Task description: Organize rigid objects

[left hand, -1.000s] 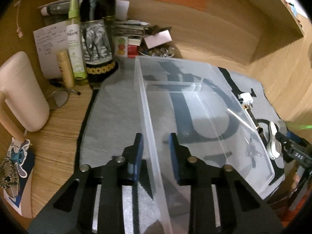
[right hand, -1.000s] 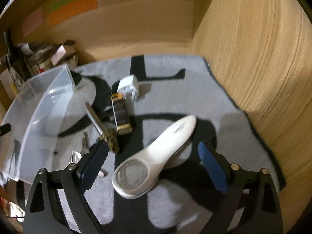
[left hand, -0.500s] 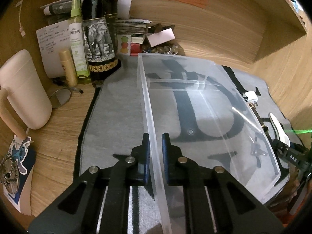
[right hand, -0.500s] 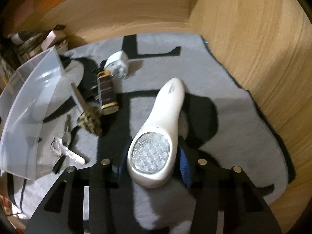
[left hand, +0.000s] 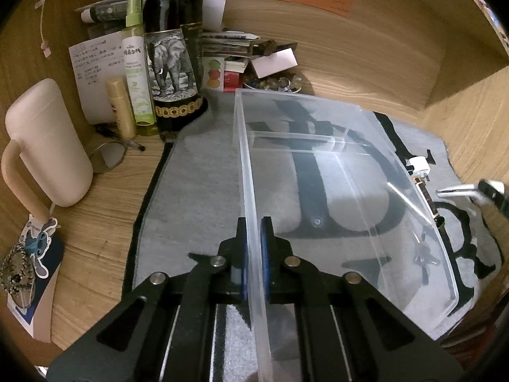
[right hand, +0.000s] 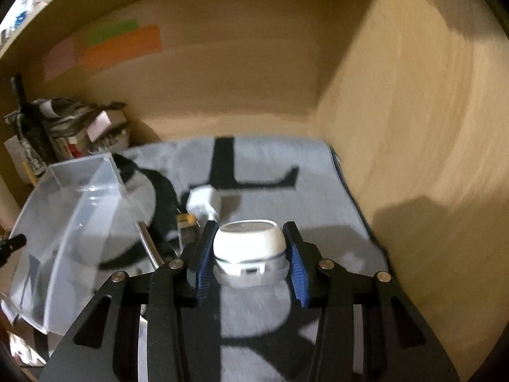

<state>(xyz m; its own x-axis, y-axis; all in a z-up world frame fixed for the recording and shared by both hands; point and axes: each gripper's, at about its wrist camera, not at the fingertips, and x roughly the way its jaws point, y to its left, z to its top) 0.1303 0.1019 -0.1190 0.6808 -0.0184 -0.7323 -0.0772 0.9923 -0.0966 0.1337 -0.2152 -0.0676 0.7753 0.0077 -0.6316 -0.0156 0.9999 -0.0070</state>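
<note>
My left gripper [left hand: 253, 256] is shut on the near left wall of a clear plastic bin [left hand: 334, 187] that rests on a grey mat [left hand: 197, 184]. The bin also shows at the left of the right wrist view [right hand: 73, 222]. My right gripper [right hand: 249, 254] is shut on a white handheld device [right hand: 249, 243] and holds it above the mat [right hand: 318, 210], seen end on. A white plug [right hand: 203, 200], a small dark bottle [right hand: 186, 222] and a metal rod [right hand: 149, 245] lie on the mat between the bin and the device.
A dark wine bottle [left hand: 171, 51], a green spray bottle [left hand: 136, 67], a small gold tube [left hand: 122, 108], a pink mug [left hand: 47, 140] and stacked clutter [left hand: 241, 57] stand at the back left. Wooden walls [right hand: 413, 127] close the back and right.
My left gripper has closed onto the bin wall. My right gripper has closed on the white device and lifted it off the mat, tilting it end on.
</note>
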